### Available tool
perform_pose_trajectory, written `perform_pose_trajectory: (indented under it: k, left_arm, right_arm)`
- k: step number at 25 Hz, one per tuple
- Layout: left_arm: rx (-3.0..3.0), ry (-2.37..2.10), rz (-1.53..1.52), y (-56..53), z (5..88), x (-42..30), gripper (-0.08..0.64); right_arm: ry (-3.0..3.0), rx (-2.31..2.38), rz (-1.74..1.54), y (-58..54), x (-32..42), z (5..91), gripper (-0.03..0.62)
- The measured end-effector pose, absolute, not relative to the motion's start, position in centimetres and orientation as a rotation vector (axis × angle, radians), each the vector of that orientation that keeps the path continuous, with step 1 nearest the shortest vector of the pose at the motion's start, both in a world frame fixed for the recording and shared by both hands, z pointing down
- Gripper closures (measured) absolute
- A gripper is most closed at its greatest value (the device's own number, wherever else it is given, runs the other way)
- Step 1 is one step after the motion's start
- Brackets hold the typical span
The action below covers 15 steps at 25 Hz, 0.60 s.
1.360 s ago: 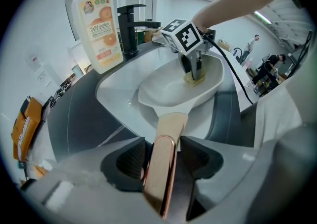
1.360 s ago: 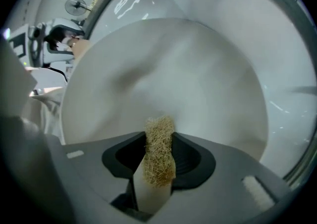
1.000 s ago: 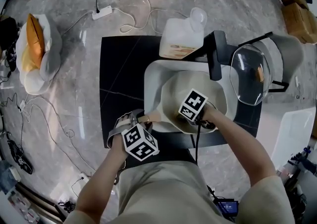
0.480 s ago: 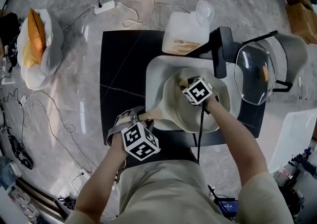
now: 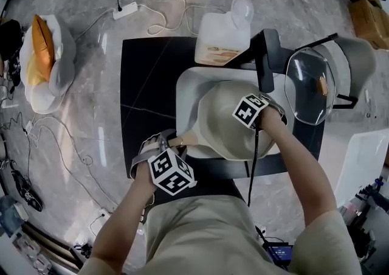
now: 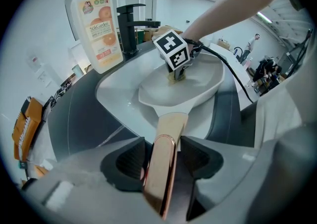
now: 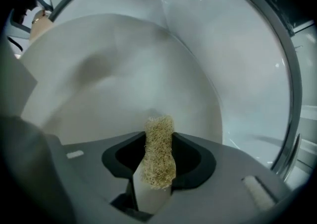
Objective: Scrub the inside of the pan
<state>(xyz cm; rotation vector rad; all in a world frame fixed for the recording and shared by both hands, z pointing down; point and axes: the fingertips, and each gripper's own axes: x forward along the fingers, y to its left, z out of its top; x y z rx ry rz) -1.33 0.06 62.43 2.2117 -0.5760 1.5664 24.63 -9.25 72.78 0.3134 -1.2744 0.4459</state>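
A cream pan (image 5: pixel 228 123) rests in the white sink (image 5: pixel 185 94), its pale handle (image 5: pixel 185 140) pointing toward me. My left gripper (image 5: pixel 169 146) is shut on that handle (image 6: pixel 163 166), whose copper-coloured end sits between the jaws. My right gripper (image 5: pixel 255 109) is inside the pan at its right side, shut on a tan scrub pad (image 7: pixel 158 151). The pad's tip touches the pan's inner wall (image 7: pixel 124 79). In the left gripper view the right gripper's marker cube (image 6: pixel 172 50) stands over the pan bowl (image 6: pixel 183 86).
A soap bottle (image 5: pixel 223 36) stands behind the sink, beside a black faucet (image 5: pixel 267 61). A glass lid (image 5: pixel 310 88) lies to the right on the dark counter (image 5: pixel 146 91). Cables and a bag (image 5: pixel 42 61) lie on the floor at left.
My right gripper has moved with the pad from the pan's near middle to its right side. The left gripper has kept its hold on the handle.
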Motion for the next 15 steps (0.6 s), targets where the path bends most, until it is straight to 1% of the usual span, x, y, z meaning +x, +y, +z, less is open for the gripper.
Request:
perform_pose_trajectory:
  k: [4, 8, 15]
  left_arm:
    - [2.204, -0.571, 1.571, -0.1, 62.5, -1.4, 0.325]
    - [2.205, -0.584, 1.563, -0.1, 62.4, -1.4, 0.325]
    - [2.202, -0.577, 1.558, -0.1, 62.3, -1.3, 0.325]
  right_arm:
    - [-1.208, 0.161, 0.527, -6.2, 25.6, 70.8, 0.428]
    - [-1.184, 0.020, 0.697, -2.7, 25.3, 68.2, 0.428]
    - [-1.388, -0.212, 0.970, 2.8, 17.7, 66.3, 0.425]
